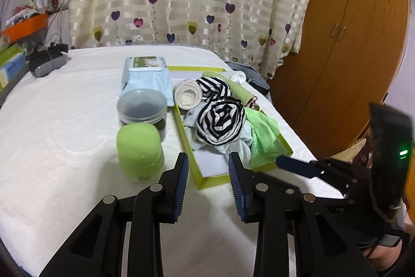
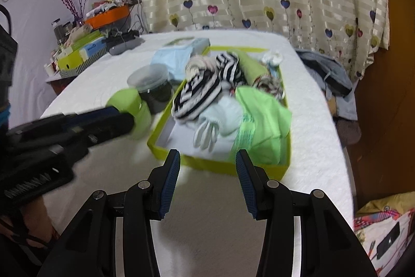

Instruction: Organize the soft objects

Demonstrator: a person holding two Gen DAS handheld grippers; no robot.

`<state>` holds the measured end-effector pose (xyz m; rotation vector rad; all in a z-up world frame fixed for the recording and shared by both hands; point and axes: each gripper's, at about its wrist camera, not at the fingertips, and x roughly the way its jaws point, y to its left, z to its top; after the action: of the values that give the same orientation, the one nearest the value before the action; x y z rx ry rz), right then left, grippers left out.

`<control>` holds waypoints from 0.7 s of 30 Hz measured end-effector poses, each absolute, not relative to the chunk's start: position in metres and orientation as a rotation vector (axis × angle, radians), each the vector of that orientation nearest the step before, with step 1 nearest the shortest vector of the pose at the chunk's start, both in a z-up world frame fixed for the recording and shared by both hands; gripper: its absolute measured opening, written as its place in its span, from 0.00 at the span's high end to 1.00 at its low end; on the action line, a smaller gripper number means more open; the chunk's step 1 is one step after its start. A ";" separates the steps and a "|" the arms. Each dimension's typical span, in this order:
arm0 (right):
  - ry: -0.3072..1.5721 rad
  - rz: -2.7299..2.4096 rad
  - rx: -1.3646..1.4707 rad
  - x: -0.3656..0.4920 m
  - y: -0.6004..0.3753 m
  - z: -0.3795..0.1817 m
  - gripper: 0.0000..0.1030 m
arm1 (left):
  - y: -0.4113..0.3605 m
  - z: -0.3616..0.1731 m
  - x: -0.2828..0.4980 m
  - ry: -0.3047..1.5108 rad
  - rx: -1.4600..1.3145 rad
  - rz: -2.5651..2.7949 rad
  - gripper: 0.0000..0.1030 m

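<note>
A shallow yellow-green tray [image 1: 207, 182] [image 2: 166, 125] lies on the white bed. It holds rolled black-and-white striped cloths [image 1: 220, 121] [image 2: 197, 95], a cream fabric roll [image 1: 186, 95], a pale blue cloth [image 1: 233, 144] [image 2: 225, 116] and green cloths [image 1: 264, 131] [image 2: 262, 116]. My left gripper [image 1: 208, 162] is open and empty, just before the tray's near edge. My right gripper [image 2: 207, 160] is open and empty at the tray's near right corner; its finger shows in the left wrist view [image 1: 295, 166]. The left gripper's body shows in the right wrist view [image 2: 77, 129].
A green capped jar [image 1: 140, 147] [image 2: 129, 105], a clear tub with dark contents [image 1: 142, 107] [image 2: 153, 85] and a blue wipes pack [image 1: 146, 77] stand left of the tray. A grey case [image 1: 45, 62] lies far left. A wooden wardrobe [image 1: 337, 43] stands right; dark clothes [image 2: 329, 74] hang off the bed edge.
</note>
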<state>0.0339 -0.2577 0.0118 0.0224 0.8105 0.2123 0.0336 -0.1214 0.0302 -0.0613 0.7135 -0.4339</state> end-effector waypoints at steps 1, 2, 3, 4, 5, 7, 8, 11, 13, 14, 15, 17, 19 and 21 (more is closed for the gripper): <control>0.824 0.206 0.024 0.035 -0.258 0.007 0.55 | -0.120 0.030 0.033 0.712 -0.061 -0.430 0.70; 0.839 0.202 0.030 0.037 -0.258 0.002 0.55 | -0.118 0.031 0.032 0.711 -0.060 -0.426 0.70; 0.852 0.201 0.035 0.039 -0.258 -0.002 0.55 | -0.117 0.031 0.032 0.709 -0.061 -0.422 0.70; 0.864 0.199 0.039 0.042 -0.259 -0.006 0.55 | -0.115 0.031 0.031 0.709 -0.061 -0.419 0.70; 0.878 0.194 0.042 0.044 -0.259 -0.010 0.55 | -0.114 0.030 0.031 0.709 -0.061 -0.414 0.70; 0.887 0.190 0.043 0.048 -0.259 -0.014 0.55 | -0.111 0.030 0.033 0.711 -0.063 -0.403 0.70; 0.886 0.187 0.045 0.050 -0.260 -0.016 0.55 | -0.110 0.029 0.034 0.712 -0.065 -0.396 0.70; 0.880 0.178 0.046 0.056 -0.261 -0.016 0.55 | -0.107 0.027 0.037 0.720 -0.071 -0.377 0.70; 0.876 0.172 0.042 0.061 -0.261 -0.017 0.55 | -0.107 0.025 0.039 0.725 -0.072 -0.369 0.70; 0.876 0.169 0.037 0.065 -0.260 -0.017 0.55 | -0.107 0.025 0.040 0.726 -0.072 -0.366 0.70; 0.874 0.166 0.035 0.069 -0.260 -0.017 0.55 | -0.106 0.025 0.041 0.727 -0.071 -0.364 0.70; 0.876 0.165 0.033 0.075 -0.258 -0.017 0.55 | -0.106 0.025 0.044 0.728 -0.070 -0.361 0.70; 0.887 0.169 0.022 0.083 -0.254 -0.018 0.55 | -0.107 0.025 0.045 0.731 -0.069 -0.357 0.70; 0.899 0.169 0.006 0.087 -0.250 -0.018 0.54 | -0.107 0.024 0.048 0.734 -0.070 -0.355 0.70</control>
<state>0.0874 -0.2499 -0.0183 0.0061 0.8992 0.1689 0.0476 -0.1069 0.0242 -0.0696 0.7341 -0.3552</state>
